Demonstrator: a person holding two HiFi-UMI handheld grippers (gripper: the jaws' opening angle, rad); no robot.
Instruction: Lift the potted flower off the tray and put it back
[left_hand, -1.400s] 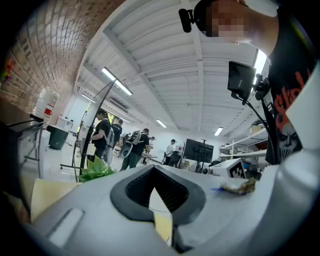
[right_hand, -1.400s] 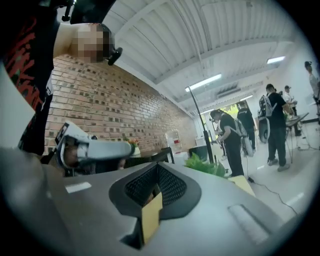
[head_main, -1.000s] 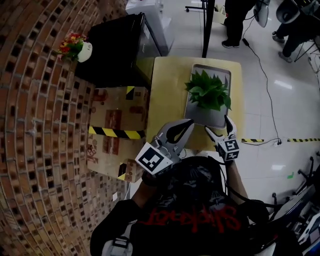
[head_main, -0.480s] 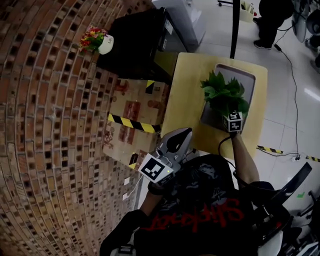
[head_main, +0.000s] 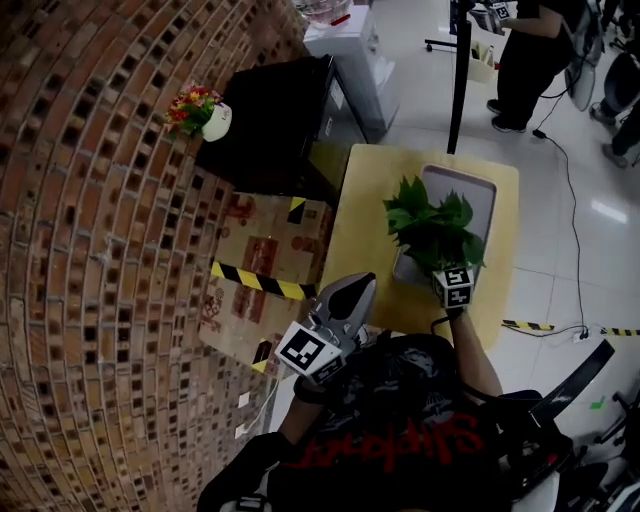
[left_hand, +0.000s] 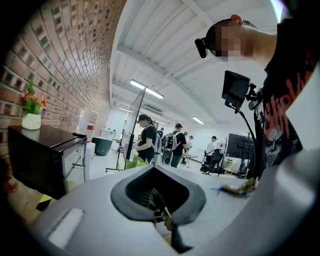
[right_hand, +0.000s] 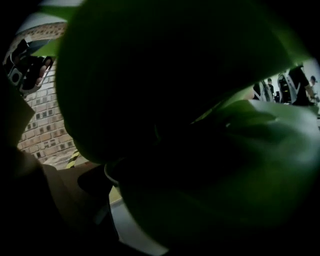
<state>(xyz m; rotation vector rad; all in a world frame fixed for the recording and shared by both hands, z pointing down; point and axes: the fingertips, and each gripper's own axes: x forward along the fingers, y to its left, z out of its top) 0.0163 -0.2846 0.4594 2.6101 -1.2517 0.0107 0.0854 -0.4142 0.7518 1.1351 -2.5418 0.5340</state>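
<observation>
A potted plant (head_main: 432, 225) with broad green leaves stands on a grey tray (head_main: 472, 185) on the yellow table (head_main: 365, 215). My right gripper (head_main: 446, 270) reaches in under the foliage at the plant's near side. Only its marker cube shows, and its jaws are closing out of sight beneath the leaves. In the right gripper view dark leaves (right_hand: 165, 100) fill the picture, with a pale pot rim (right_hand: 111, 176) close in front. My left gripper (head_main: 356, 289) hangs at the table's near edge, left of the tray, shut and empty, with its fingertips together (left_hand: 172, 239).
A black cabinet (head_main: 265, 120) carrying a small white pot of red and yellow flowers (head_main: 200, 112) stands left of the table. A cardboard box with hazard tape (head_main: 262, 265) sits against the brick wall (head_main: 90, 260). A stand pole (head_main: 458, 70) and people (head_main: 530, 60) are beyond the table.
My right gripper went forward from the tray's near edge, jaws visibly open, into the plant's leaves, which now hide its jaws. The left gripper stayed near the table's edge.
</observation>
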